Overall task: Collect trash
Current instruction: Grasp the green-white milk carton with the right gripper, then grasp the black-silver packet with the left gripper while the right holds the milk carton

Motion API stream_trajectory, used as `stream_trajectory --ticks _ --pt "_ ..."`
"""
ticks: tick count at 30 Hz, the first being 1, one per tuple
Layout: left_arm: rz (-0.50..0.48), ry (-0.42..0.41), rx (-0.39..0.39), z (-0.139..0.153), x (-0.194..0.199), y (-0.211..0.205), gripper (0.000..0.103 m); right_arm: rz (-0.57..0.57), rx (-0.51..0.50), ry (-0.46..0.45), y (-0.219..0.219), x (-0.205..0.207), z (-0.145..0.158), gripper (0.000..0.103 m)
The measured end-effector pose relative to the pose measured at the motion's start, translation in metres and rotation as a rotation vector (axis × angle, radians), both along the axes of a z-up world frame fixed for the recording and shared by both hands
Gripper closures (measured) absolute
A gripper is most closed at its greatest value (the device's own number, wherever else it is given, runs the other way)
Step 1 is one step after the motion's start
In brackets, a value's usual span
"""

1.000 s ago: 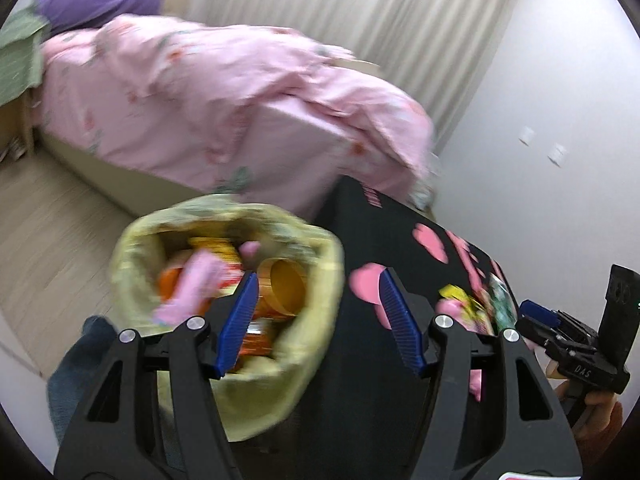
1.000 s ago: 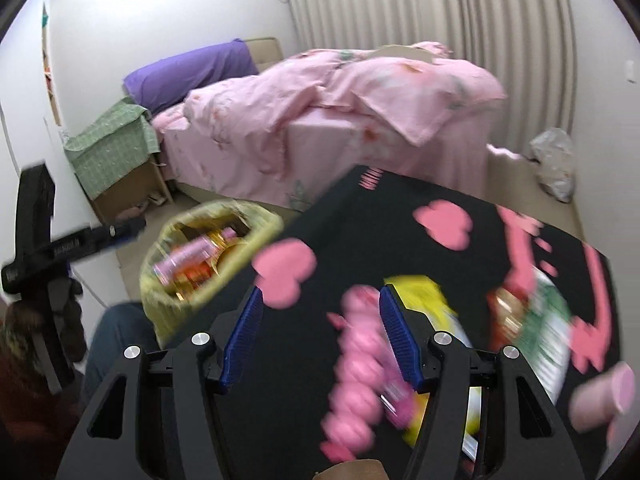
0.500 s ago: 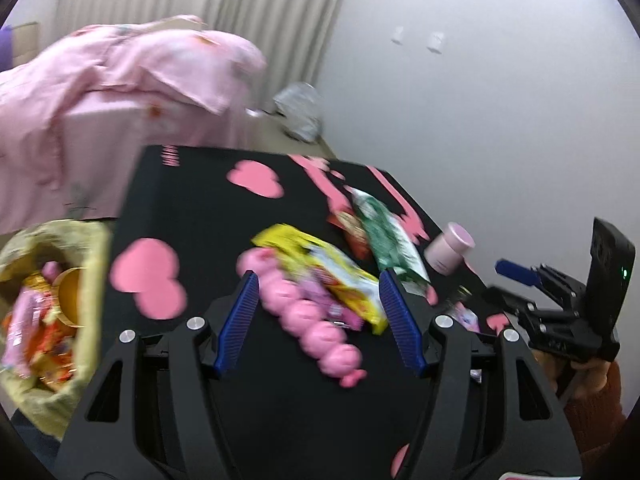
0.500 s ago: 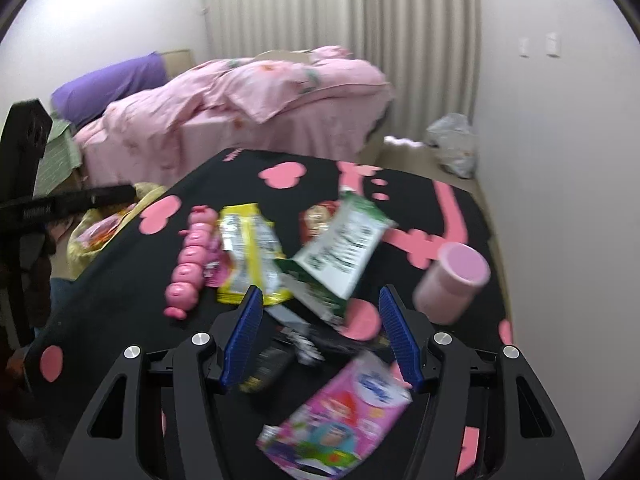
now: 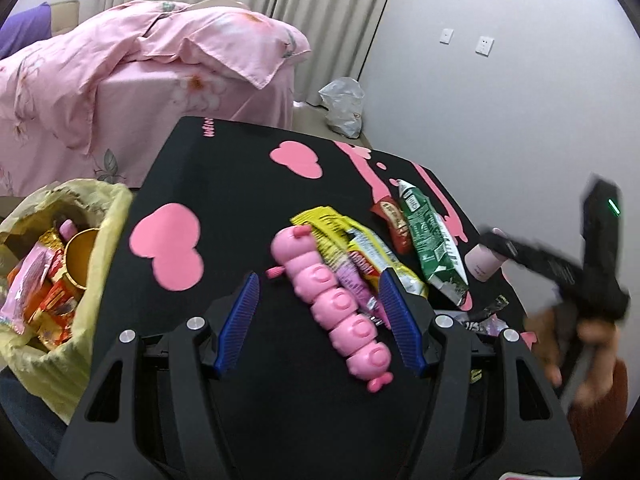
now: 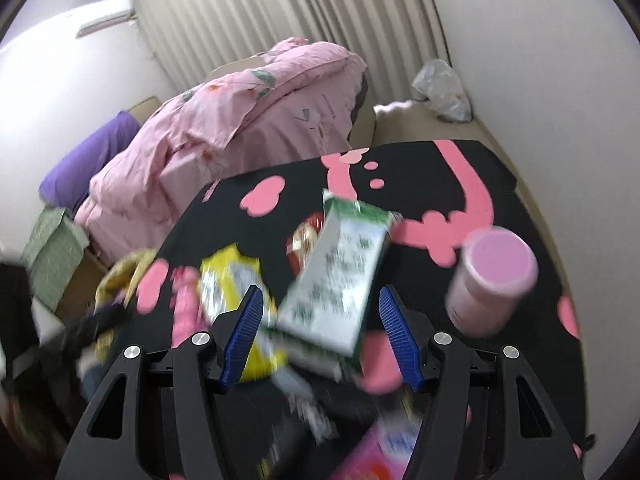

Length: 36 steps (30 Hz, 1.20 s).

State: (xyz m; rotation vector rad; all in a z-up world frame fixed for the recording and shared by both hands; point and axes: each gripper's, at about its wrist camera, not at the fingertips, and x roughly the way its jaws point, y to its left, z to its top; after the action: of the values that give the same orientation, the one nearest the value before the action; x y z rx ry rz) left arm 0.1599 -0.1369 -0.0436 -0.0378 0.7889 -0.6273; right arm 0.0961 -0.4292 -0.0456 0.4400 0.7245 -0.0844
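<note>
Both hand-held grippers are hovering over the black table with pink heart shapes (image 5: 224, 184), and both are spread wide with nothing pinched.

The left hand-held gripper (image 5: 320, 320) sits above a pink plastic caterpillar-looking toy made of round segments (image 5: 336, 304), which lies between its blue ribbed pads without touching them. Just beside the toy is a crumpled yellow snack wrapper (image 5: 352, 240), then a small red packet (image 5: 394, 220) and a green and white snack bag (image 5: 432, 244) further right. A pale pink cylindrical cup (image 5: 482, 266) stands near the table's right edge.

The right hand-held gripper (image 6: 320, 334) is over that same green and white bag, though its view is pretty blurry.

The yellow plastic trash bag (image 5: 100, 216) hangs at the table's left edge, already stuffed with orange wrappers and a gold cup. A pink bed (image 5: 120, 72) sits behind it all.
</note>
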Motion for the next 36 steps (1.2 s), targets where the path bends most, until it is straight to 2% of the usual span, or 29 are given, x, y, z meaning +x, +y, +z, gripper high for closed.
stream_trajectory --ticks 2,6,9,12,20,24,30,34,36 --pt "0.009 -0.007 0.005 0.000 0.000 0.008 0.044 -0.021 -0.005 0.040 -0.003 0.024 -0.003 0.045" --pt "0.035 0.003 -0.018 -0.003 0.005 0.024 0.044 -0.063 -0.091 0.181 -0.007 0.063 -0.020 0.046" --pt "0.043 0.022 -0.030 -0.009 0.008 0.034 0.044 -0.037 -0.023 0.225 -0.009 0.064 -0.031 0.046" --pt "0.041 0.039 -0.044 -0.014 0.009 0.038 0.044 0.025 0.031 0.188 -0.005 0.049 -0.030 0.052" --pt "-0.056 0.040 -0.058 -0.010 -0.005 0.018 0.044 0.082 -0.097 0.009 0.013 -0.026 0.027 0.053" --pt "-0.167 0.024 -0.041 -0.007 -0.026 -0.009 0.044 0.037 -0.180 -0.040 0.007 -0.072 0.043 0.053" --pt "-0.408 0.013 -0.018 -0.001 -0.061 -0.061 0.044 -0.066 -0.165 -0.069 -0.021 -0.138 0.041 0.053" --pt "-0.590 -0.043 0.049 0.001 -0.081 -0.106 0.044 -0.111 -0.165 -0.057 -0.030 -0.171 0.028 0.053" --pt "-0.642 -0.052 0.085 -0.004 -0.084 -0.127 0.044 -0.117 -0.150 -0.045 -0.033 -0.184 0.020 0.053"
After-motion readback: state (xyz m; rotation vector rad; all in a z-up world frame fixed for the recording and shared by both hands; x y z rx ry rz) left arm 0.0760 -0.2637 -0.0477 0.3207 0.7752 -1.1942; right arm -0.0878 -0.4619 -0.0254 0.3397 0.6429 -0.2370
